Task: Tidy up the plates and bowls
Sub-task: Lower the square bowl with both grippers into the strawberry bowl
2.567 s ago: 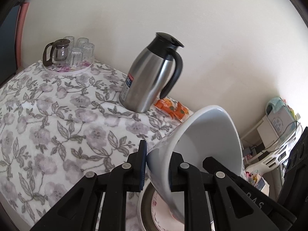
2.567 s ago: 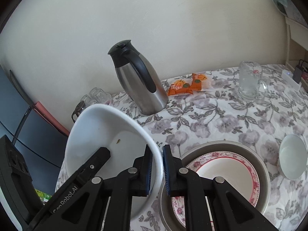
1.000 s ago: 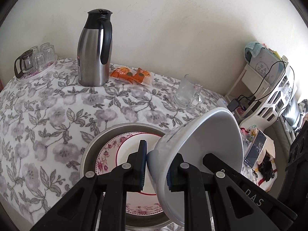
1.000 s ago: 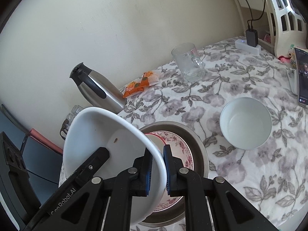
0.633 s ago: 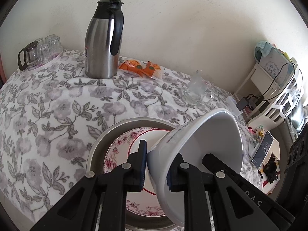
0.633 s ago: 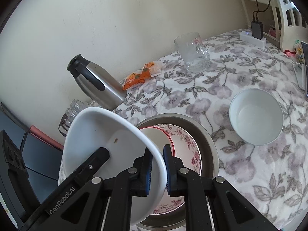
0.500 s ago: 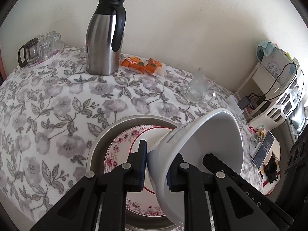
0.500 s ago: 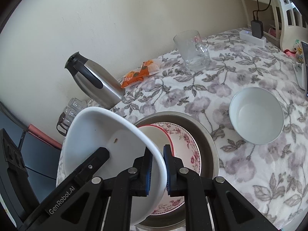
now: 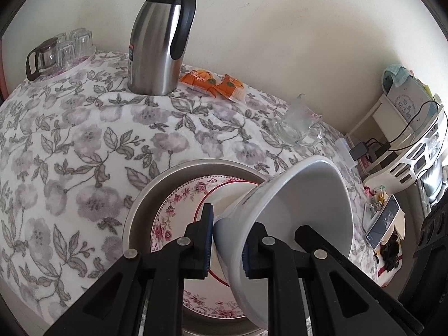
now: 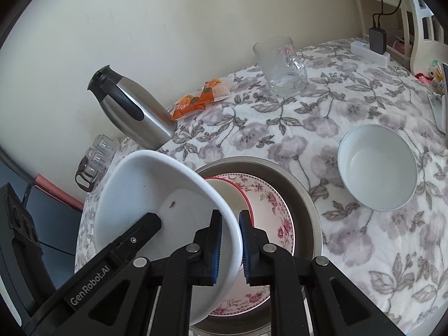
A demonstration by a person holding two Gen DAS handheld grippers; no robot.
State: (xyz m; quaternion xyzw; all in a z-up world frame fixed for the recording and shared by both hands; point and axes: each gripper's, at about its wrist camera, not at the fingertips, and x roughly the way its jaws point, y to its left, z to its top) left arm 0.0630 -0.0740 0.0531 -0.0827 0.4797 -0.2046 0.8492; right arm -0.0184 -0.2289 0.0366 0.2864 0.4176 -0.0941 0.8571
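Observation:
A large white bowl (image 9: pixel 302 210) (image 10: pixel 156 196) hangs tilted over a metal basin (image 9: pixel 156 190) (image 10: pixel 302 201). My left gripper (image 9: pixel 226 240) is shut on one side of its rim. On the opposite side, my right gripper (image 10: pixel 229 240) is shut on the rim too. In the basin lies a pink floral plate (image 9: pixel 173 210) (image 10: pixel 277 218) with a red-rimmed white dish (image 9: pixel 224 198) (image 10: pixel 229 193) on it, partly hidden by the bowl. A small white bowl (image 10: pixel 375 168) stands on the cloth to the right of the basin.
A steel thermos jug (image 9: pixel 159 42) and orange snack packets (image 9: pixel 212 81) stand by the wall. A glass mug (image 10: pixel 280 67) sits at the back right, a tray of glasses (image 9: pixel 58 53) at the far left. A power strip (image 10: pixel 369 50) lies at the table's right end.
Both grippers have carried the large bowl from beside the thermos to above the basin, and over the last second it has sunk a little closer to the plates.

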